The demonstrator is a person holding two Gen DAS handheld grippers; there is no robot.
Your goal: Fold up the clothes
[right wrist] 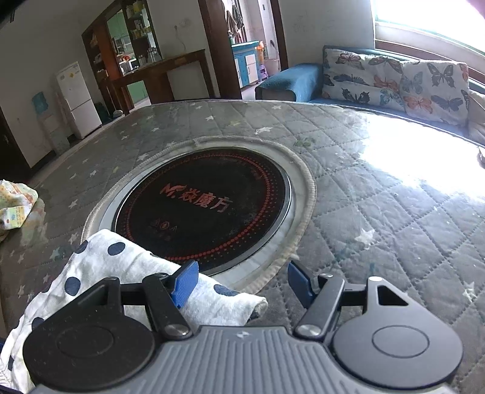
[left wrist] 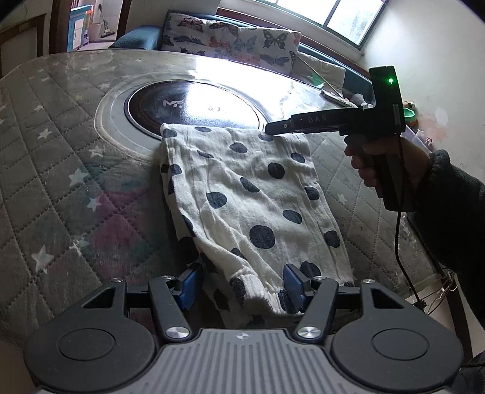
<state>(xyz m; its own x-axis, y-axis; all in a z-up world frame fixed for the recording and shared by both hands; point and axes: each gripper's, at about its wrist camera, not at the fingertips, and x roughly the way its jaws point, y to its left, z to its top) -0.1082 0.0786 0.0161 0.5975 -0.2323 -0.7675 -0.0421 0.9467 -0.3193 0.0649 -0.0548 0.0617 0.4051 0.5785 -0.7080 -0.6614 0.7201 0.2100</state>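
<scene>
Over quilted table point(left wrist: 60, 169), both grippers point(left wrist: 242, 286) gape above polka-dot garment point(left wrist: 242, 194).

Sunlit window point(right wrist: 430, 21), butterfly-cushioned sofa point(right wrist: 394, 81), white fridge point(right wrist: 77, 98), quilted table point(right wrist: 379, 188).

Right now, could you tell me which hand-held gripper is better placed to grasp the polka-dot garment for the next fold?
Left hand-held gripper: its open fingers straddle the polka-dot garment's near hem. The right only overlaps a far corner.

Left gripper point(left wrist: 242, 286) sits low, blue pads spread wide apart. Right gripper point(right wrist: 242, 283) likewise gapes, fingers parted; seen across from the left wrist view, a bare hand point(left wrist: 382, 160) clasps its handle, dark sleeve behind.
</scene>
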